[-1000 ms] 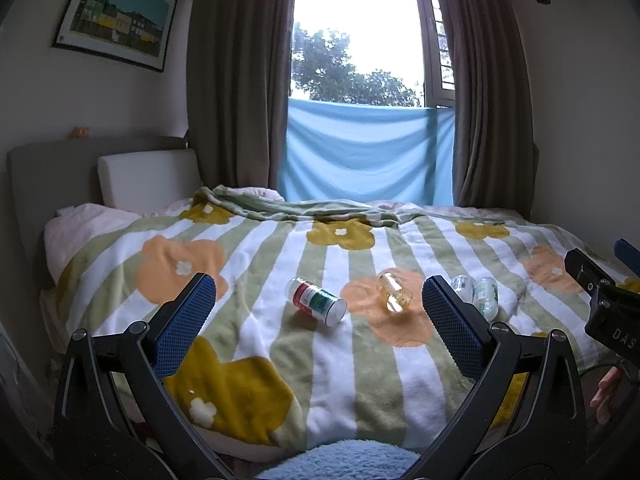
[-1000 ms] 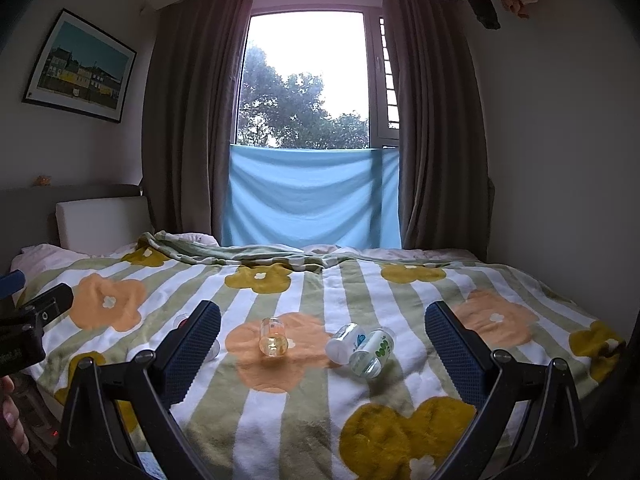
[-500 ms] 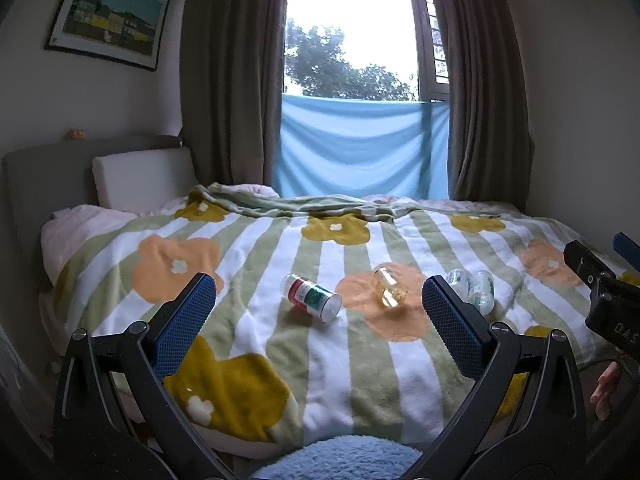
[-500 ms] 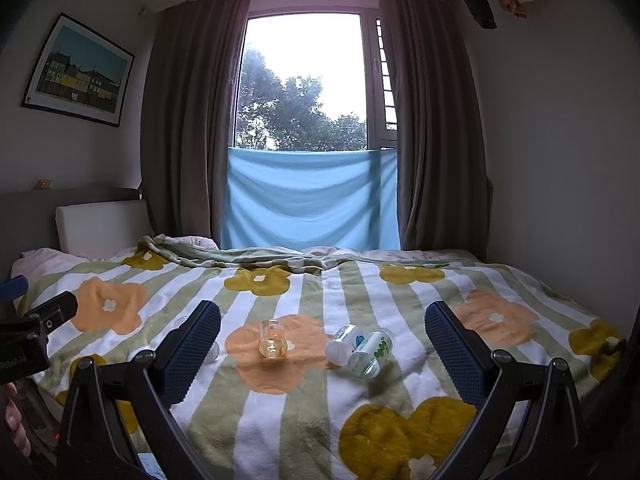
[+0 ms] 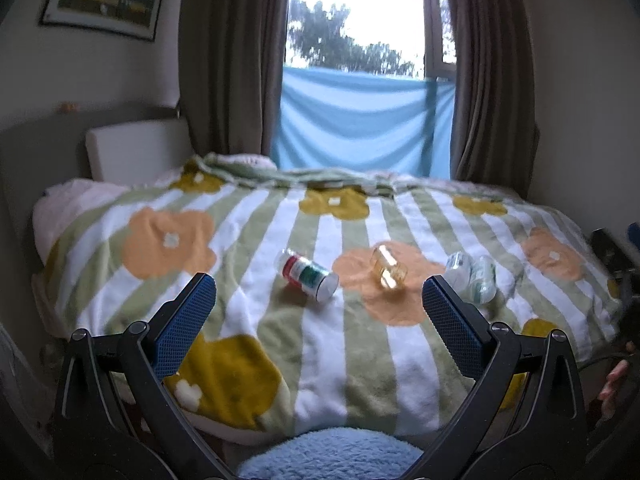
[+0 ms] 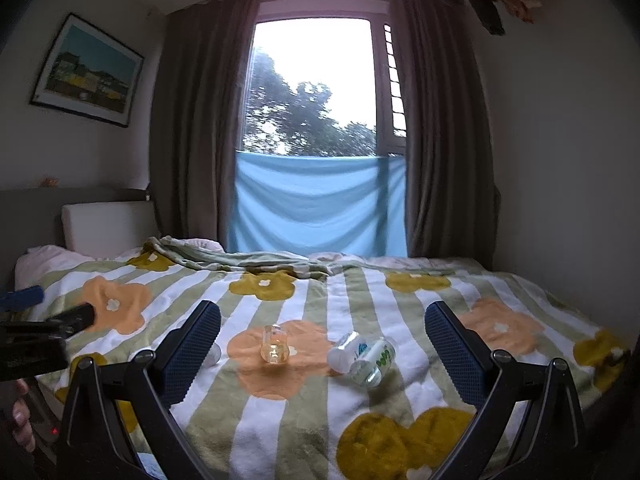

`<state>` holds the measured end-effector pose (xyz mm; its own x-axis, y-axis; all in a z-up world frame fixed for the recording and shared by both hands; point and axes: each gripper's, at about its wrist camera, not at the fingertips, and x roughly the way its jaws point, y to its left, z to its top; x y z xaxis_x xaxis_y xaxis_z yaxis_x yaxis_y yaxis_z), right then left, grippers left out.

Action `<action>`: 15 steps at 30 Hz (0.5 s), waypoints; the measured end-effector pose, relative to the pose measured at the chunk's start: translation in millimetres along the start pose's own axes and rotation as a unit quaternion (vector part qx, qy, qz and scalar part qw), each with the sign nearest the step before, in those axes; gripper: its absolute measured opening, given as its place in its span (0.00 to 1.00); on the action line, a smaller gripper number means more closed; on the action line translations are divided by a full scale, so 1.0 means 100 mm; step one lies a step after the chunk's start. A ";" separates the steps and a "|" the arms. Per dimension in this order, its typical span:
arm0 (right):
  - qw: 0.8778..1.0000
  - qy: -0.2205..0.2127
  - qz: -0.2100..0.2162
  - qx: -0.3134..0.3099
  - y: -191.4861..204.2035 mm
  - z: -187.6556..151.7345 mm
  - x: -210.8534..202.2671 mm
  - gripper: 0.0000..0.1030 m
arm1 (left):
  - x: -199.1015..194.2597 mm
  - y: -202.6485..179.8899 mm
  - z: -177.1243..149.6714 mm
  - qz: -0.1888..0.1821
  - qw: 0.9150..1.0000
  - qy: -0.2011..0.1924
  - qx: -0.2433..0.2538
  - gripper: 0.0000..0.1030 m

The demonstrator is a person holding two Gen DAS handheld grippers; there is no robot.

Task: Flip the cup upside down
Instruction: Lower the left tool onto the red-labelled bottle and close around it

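Note:
Several cups lie on their sides on a striped flowered blanket point(image 5: 320, 352). A red-and-green printed cup point(image 5: 307, 274) lies left of a small amber glass cup point(image 5: 388, 267) on an orange flower. Two clear printed cups point(image 5: 474, 274) lie together to the right. My left gripper point(image 5: 318, 312) stands open short of them, nothing between its fingers. In the right wrist view the amber cup point(image 6: 273, 345) and the pair of clear cups point(image 6: 366, 356) lie ahead of my open right gripper point(image 6: 322, 340). The red-and-green cup is mostly hidden behind its left finger point(image 6: 192, 348).
The bed fills the room ahead, with a white pillow point(image 5: 136, 152) and headboard at the left, curtains and a window with a blue cloth point(image 5: 360, 120) behind. The other gripper point(image 6: 40, 336) and a hand point(image 6: 20, 420) show at the left edge of the right wrist view.
Both grippers have moved closer to the bed and the cups appear larger. The left view has tilted down a little. Both stay open; the cups have not moved.

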<state>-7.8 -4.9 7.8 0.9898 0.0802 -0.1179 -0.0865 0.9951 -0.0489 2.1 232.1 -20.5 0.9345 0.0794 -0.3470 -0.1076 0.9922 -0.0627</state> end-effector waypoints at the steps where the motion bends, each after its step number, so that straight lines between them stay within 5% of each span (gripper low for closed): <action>1: 1.000 -0.001 0.002 -0.004 0.00 0.01 0.01 0.99 | 0.07 0.02 0.01 0.002 1.000 0.008 -0.001 1.00; 9: 0.999 0.014 0.040 -0.008 -0.13 0.02 0.27 0.99 | 1.05 0.16 0.30 0.006 0.997 0.068 0.029 1.00; 15: 0.994 0.064 0.082 -0.010 -0.16 -0.06 0.65 0.99 | 2.30 0.35 0.39 0.016 0.981 0.193 0.011 1.00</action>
<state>57.4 -15.5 -5.4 0.9394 0.2327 -0.2516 -0.2500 0.9675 -0.0388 226.6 288.3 -66.1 0.7326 0.0734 -0.6767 -0.1248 0.9918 -0.0276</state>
